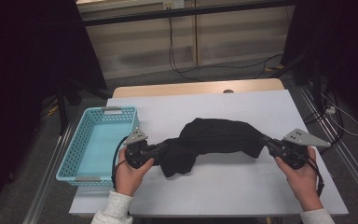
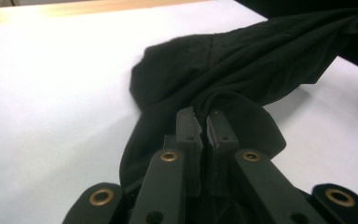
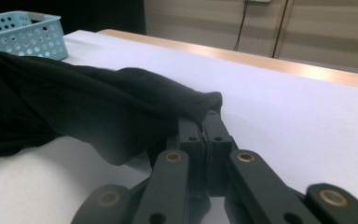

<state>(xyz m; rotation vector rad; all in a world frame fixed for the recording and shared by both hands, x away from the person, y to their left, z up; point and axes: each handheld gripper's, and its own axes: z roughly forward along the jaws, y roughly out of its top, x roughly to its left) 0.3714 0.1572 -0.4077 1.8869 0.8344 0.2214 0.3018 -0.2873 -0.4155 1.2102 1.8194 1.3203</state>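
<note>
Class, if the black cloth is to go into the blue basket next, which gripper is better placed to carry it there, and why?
Probably the left gripper: it is shut on the black cloth right beside the blue basket, while the right gripper holds the far end.

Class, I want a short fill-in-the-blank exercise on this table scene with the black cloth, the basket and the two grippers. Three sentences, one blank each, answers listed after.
1. The black cloth is held at its two ends by the left gripper and the right gripper, both with jaws ____.
2. The basket on the white table is light ____ in colour.
3. The basket stands beside the person's ____ hand.

Missing words: shut; blue; left
</note>
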